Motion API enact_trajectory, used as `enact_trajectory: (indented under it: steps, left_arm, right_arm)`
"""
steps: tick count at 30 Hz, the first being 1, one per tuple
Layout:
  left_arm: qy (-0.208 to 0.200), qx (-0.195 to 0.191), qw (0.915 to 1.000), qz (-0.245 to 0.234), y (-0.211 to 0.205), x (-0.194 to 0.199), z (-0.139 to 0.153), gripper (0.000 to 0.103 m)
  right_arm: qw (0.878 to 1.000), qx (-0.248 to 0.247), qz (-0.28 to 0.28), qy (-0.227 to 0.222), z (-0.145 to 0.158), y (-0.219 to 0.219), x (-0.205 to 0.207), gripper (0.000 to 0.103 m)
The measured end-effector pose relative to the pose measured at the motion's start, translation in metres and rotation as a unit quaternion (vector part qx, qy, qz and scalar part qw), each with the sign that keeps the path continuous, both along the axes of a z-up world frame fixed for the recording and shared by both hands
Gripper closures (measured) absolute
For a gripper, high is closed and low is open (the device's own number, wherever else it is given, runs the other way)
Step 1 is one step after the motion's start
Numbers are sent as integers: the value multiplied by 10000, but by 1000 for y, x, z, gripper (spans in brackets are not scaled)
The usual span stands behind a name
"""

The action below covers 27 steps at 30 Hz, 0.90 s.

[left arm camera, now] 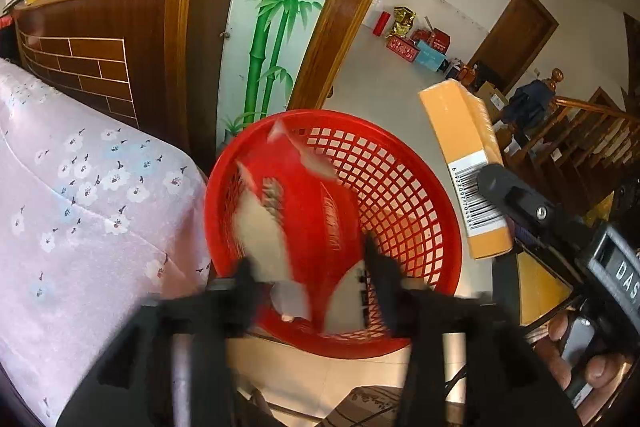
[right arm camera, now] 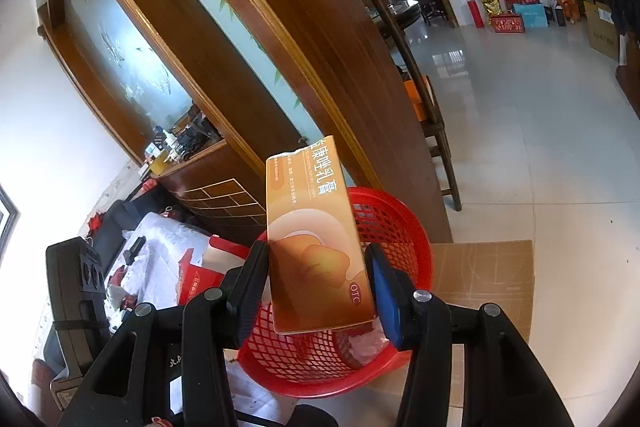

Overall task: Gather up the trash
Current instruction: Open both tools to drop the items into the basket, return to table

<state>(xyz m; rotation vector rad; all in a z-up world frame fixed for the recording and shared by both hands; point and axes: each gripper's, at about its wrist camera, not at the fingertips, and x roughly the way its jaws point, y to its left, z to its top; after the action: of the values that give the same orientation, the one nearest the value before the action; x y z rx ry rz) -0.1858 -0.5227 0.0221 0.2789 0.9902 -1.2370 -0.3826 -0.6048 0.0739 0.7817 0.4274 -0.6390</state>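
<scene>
The right gripper (right arm camera: 318, 281) is held above the red basket (right arm camera: 394, 227), and its jaws are pinching an orange medicine box (right arm camera: 316, 247) by the two long sides. The box is kept upright with a small tilt, and its lower end hangs over the opening of the basket. In the left wrist view the same orange medicine box (left arm camera: 464, 155) is seen from its back side, where a barcode label is printed, and one black finger (left arm camera: 516, 193) of the right gripper is pressed on it. Some fingers of the person's hand (left arm camera: 588, 355) are seen on the handle at the lower right corner.

The left gripper (left arm camera: 310, 281) is pointed down to the red basket (left arm camera: 404, 179), with its jaws spread apart and nothing gripped between them. It is strongly blurred, so its outline is hard to make out. A red and white package (left arm camera: 304, 223) is seen in the basket opening, also blurred, and its printing cannot be read; whether it is resting there cannot be told.

The front print of the box, with the letters OTC, is shown only in the right wrist view. The floral cover (left arm camera: 80, 195) beside the basket is shown clearly only in the left wrist view. A flat cardboard sheet (right arm camera: 484, 275) is seen on the floor just beside the basket, only in the right wrist view.
</scene>
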Motion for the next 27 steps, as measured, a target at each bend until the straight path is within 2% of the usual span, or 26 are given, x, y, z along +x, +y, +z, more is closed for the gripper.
enact_trajectory:
  steps: [2,4,6,9,13,16,22,27]
  left_arm:
    - [-90,-95,9999,53,7,0,4,45]
    - [-154,-116,9998,110,17,0,9,44]
    - [-360,-168,9988,297,33,1,20,43]
    - [-858,-196,9938,673,66,0,41,31]
    - [-1445,-253,9817,1214,122,-1,73,26]
    - [-1660,-280,9728,1593,160,2,91,19]
    - [-1864,-304,9518,2418,239,21,113,19]
    - [-1885,-282,9348,2998,297,39,119,19]
  right_arm:
    - [9999,77,25,-67,-1,-2,0,47]
    - [9999,112,-42,-104,-2,-3,-2,38]
    - [9998,69,-102,-138,4,-1,-5,38]
    - [9996,-1,-19,-294,13,7,-7,34]
    - [9982,-278,227,-476,34,32,-2,25]
    - [9954,-476,571,-606,49,57,11,20]
    - [9851,-945,1273,-669,73,113,53,15]
    - [9752,-1040,1815,-721,80,154,90,15]
